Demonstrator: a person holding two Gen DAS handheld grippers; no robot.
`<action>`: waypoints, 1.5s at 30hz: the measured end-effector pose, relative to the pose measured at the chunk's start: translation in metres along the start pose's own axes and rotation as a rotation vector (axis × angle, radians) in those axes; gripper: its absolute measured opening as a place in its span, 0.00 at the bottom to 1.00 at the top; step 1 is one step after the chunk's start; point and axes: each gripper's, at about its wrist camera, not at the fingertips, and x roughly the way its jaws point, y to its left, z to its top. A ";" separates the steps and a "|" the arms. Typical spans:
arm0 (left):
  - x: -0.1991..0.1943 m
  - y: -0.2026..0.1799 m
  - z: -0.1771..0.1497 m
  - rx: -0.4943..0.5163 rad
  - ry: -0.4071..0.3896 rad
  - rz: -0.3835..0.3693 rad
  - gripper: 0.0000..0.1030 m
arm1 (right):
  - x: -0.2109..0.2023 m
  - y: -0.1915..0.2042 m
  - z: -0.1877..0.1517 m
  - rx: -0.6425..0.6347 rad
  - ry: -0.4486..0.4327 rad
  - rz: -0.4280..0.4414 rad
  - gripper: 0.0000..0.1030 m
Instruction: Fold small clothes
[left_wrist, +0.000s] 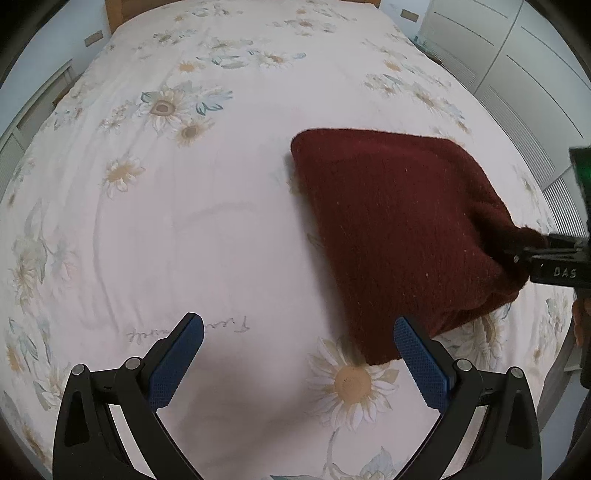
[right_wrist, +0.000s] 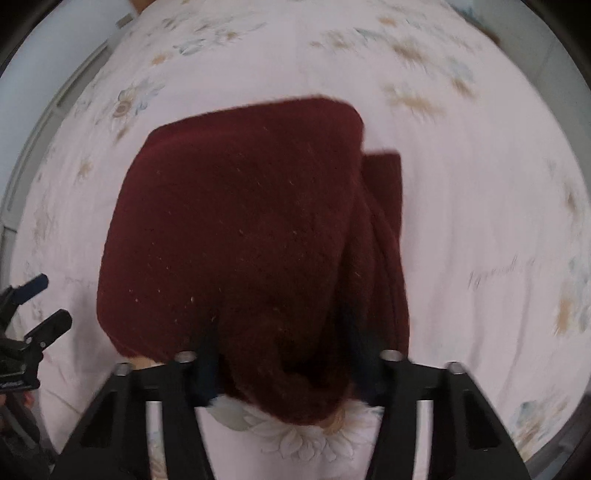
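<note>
A dark red knitted garment (left_wrist: 399, 229) lies folded on the flowered bed sheet (left_wrist: 184, 221), right of centre in the left wrist view. My right gripper (left_wrist: 524, 254) comes in from the right edge and is shut on the garment's near right corner. The right wrist view has the garment (right_wrist: 240, 240) filling the middle, a second layer sticking out on its right, and the right gripper (right_wrist: 280, 343) with both fingers buried in the bunched near edge. My left gripper (left_wrist: 297, 321) stands open over bare sheet just left of the garment, holding nothing. It shows again, the left gripper (right_wrist: 53, 299), at the left edge.
The bed stretches far ahead to a wooden headboard (left_wrist: 122, 11). White cabinets (left_wrist: 517, 74) stand along the bed's right side. A hand (left_wrist: 580, 317) holds the right gripper at the right edge.
</note>
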 end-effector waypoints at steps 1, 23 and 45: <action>0.002 -0.001 -0.001 0.003 0.003 0.000 0.99 | 0.000 -0.006 -0.003 0.019 -0.002 0.026 0.37; 0.017 -0.021 0.002 0.025 0.026 -0.033 0.99 | -0.017 -0.065 -0.051 0.136 -0.132 0.048 0.53; 0.074 -0.075 0.068 0.023 0.075 -0.073 0.99 | 0.006 -0.061 0.002 0.076 -0.069 -0.005 1.00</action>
